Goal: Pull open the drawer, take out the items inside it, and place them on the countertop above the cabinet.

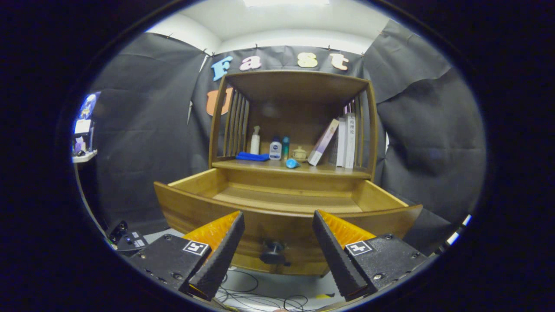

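Wooden drawer (277,203) stands pulled open in the middle of the frame, its floor bare as far as can be seen, its dark round knob (273,253) on the front panel low in the frame. The gripper (277,223) has its jaws spread wide and hold nothing; the knob sits between them, just beyond the tips. Each jaw base carries a small black-and-white square marker. On the table (299,167) above the drawer lie a folded blue cloth (252,156), a white spray bottle (255,141), a white bottle with a dark blue label (275,150) too small to read, a teal bottle (285,146), a small pale lidded jar (299,153), a light blue item (292,163) lying at the front edge, and leaning books (338,141) whose spine print is illegible.
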`<action>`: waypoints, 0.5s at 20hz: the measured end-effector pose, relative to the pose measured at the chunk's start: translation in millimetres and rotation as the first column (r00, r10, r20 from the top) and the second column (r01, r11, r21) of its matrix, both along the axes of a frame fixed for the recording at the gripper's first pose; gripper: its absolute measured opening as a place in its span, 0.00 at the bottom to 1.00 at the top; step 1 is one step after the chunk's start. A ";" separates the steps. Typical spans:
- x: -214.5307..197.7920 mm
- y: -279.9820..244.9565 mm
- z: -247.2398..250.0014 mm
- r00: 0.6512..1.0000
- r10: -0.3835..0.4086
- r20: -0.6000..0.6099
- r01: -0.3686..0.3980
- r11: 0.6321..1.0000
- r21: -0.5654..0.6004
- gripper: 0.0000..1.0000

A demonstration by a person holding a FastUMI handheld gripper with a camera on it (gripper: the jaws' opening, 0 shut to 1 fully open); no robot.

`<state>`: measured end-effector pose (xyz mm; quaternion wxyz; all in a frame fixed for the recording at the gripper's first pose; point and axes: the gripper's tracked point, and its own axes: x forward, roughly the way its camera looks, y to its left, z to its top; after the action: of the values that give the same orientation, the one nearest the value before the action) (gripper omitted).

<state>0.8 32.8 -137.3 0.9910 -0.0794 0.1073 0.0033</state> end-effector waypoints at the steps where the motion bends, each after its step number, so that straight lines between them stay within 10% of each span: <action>1: -0.6 0.9 -8.7 1.000 -0.007 -0.012 0.007 1.000 0.011 1.00; 10: 15.8 -4.9 -64.3 0.995 -0.072 -0.072 0.076 0.996 0.053 1.00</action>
<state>16.6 28.0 -201.5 0.9879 -0.0476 0.1447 -0.0274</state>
